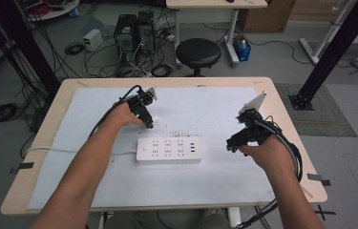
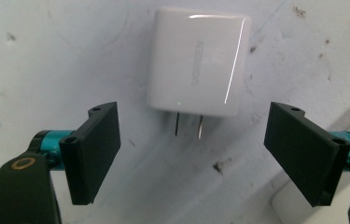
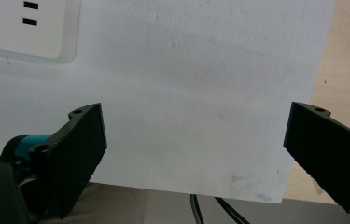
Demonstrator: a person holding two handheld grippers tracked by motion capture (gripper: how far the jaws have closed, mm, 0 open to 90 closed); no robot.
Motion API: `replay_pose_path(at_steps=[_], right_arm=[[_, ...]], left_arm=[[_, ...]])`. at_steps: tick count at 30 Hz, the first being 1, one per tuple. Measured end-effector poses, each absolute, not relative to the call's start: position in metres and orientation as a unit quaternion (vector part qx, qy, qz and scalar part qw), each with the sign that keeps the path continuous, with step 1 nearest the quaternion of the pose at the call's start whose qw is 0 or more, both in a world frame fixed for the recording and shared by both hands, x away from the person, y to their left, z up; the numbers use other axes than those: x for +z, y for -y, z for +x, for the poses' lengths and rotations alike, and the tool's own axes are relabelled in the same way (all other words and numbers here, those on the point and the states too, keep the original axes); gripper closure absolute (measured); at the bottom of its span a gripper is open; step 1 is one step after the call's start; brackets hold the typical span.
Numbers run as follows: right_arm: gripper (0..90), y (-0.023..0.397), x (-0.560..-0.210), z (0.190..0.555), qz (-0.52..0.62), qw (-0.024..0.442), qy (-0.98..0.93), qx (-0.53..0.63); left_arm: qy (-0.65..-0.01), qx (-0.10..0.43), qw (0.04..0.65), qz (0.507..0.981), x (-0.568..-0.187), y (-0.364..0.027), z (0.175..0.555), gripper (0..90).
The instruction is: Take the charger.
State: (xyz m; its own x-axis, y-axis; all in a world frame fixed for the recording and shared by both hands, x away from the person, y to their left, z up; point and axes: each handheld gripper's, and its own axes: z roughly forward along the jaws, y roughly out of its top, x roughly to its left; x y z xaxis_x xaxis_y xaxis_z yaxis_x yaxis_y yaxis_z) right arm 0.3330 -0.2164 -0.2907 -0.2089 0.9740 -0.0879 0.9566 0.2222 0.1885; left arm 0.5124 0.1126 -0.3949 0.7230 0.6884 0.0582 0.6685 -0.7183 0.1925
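Note:
A white power strip [image 1: 168,150] lies in the middle of the white mat [image 1: 205,107]. In the left gripper view, a white charger plug [image 2: 197,60] lies flat on the mat with its two metal prongs pointing toward me. My left gripper [image 2: 192,135] is open, with one jaw on each side just short of the plug and touching nothing. From above, that left gripper [image 1: 149,123] hovers just behind the strip's left end. My right gripper [image 1: 231,146] hangs open and empty over bare mat right of the strip. In its own view, the right gripper [image 3: 196,135] has the power strip's corner [image 3: 23,28] at top left.
The strip's white cord [image 1: 71,151] runs left off the table. The wooden table edge [image 3: 345,56] lies just right of the mat. On the floor beyond the table are a black stool [image 1: 198,52], computer towers [image 1: 133,31] and tangled cables.

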Motion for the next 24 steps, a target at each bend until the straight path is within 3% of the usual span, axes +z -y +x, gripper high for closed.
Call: replay_pose_path(at_steps=[10,24], right_arm=[[5.4,0.226,-0.292,0.33,0.629,0.092,-0.77,0.049],[5.3,0.232,-0.293,0.332,0.637,0.09,-0.764,0.051]], left_arm=[[-0.357,0.051,0.077,0.929,-0.411,-0.107,0.525,18.6],[-0.348,0.029,0.086,0.933,-0.414,-0.104,0.53,30.0]])
